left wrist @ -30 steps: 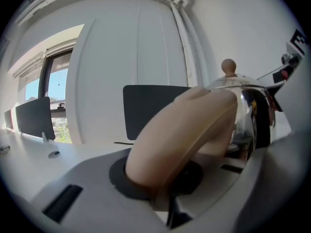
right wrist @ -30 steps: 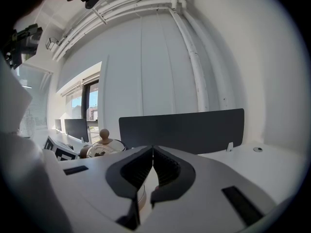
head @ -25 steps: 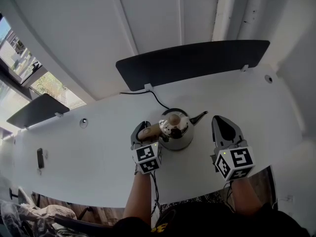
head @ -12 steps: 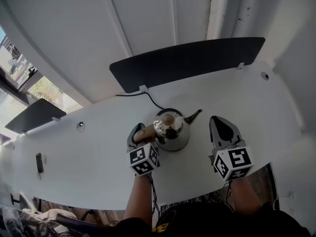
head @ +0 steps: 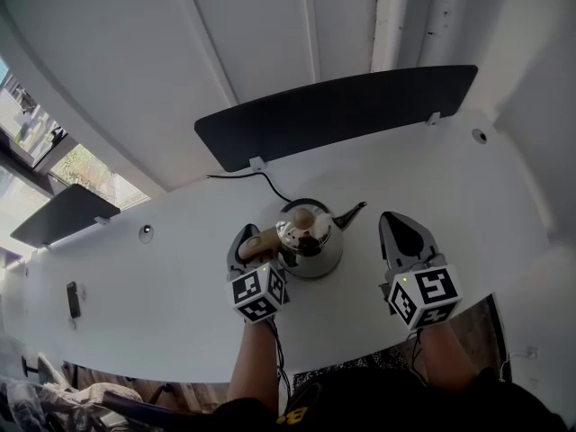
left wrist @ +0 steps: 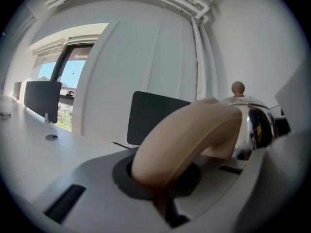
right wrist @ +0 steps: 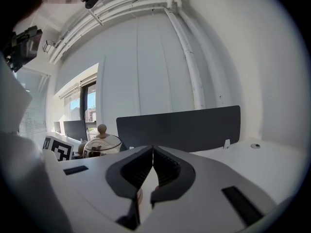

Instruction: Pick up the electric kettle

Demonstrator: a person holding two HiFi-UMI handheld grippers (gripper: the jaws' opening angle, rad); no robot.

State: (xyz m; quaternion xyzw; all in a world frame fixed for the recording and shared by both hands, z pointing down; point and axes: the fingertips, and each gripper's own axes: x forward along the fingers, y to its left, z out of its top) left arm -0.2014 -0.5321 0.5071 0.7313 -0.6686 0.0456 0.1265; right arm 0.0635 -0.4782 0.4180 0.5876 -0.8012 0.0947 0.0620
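The electric kettle (head: 313, 243) is chrome with a wooden knob (head: 302, 218), a dark spout (head: 356, 211) and a beige handle (head: 262, 240). It stands mid-table on the white desk (head: 162, 286). My left gripper (head: 245, 247) is shut on that handle; in the left gripper view the handle (left wrist: 189, 137) fills the space between the jaws, with the chrome body (left wrist: 255, 125) just behind it. My right gripper (head: 401, 238) rests to the right of the kettle, apart from it, shut on nothing. The right gripper (right wrist: 152, 171) view shows the kettle (right wrist: 101, 146) off to the left.
A black divider panel (head: 333, 115) stands along the desk's far edge, and a black cable (head: 265, 184) runs from it to the kettle's base. A second panel (head: 63, 214) is at the far left. Cable grommets (head: 146, 233) (head: 479, 136) and a small black object (head: 74, 300) lie on the desk.
The left gripper has rolled slightly while holding the handle. The kettle stays in about the same spot; the right gripper has not moved.
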